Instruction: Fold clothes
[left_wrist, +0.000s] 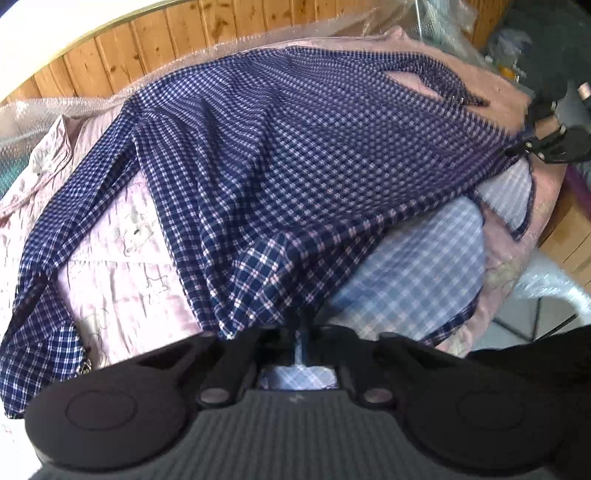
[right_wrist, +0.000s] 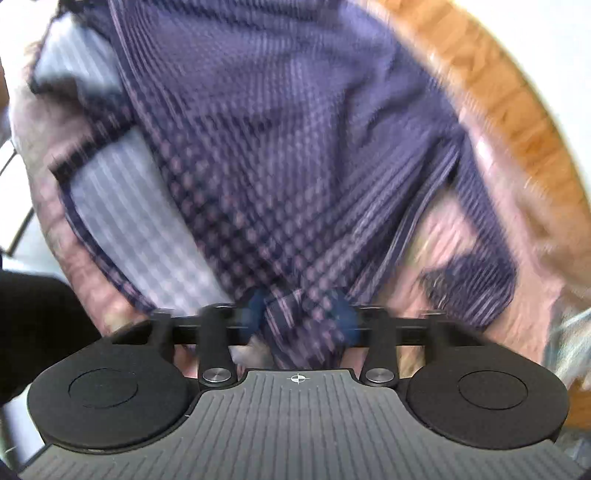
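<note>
Pink bedspread (left_wrist: 122, 295) on a bed, wood panelling at 12 o'clock. Checked shirt (left_wrist: 280, 155) spread open; left tongs (left_wrist: 295, 325) and right tongs (right_wrist: 301, 321) each clamp its edge. Risk: uneven pulling skews the fold.

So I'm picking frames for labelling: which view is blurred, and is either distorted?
Right wrist: heavy motion blur smears the checked shirt and the wooden wall. Left wrist: the shirt is sharp, but the right gripper is slightly blurred. Both show fisheye bending at the edges.

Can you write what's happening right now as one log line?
step: folding | left gripper: shut on navy checked shirt | right gripper: shut on shirt | under: pink quilt
</note>
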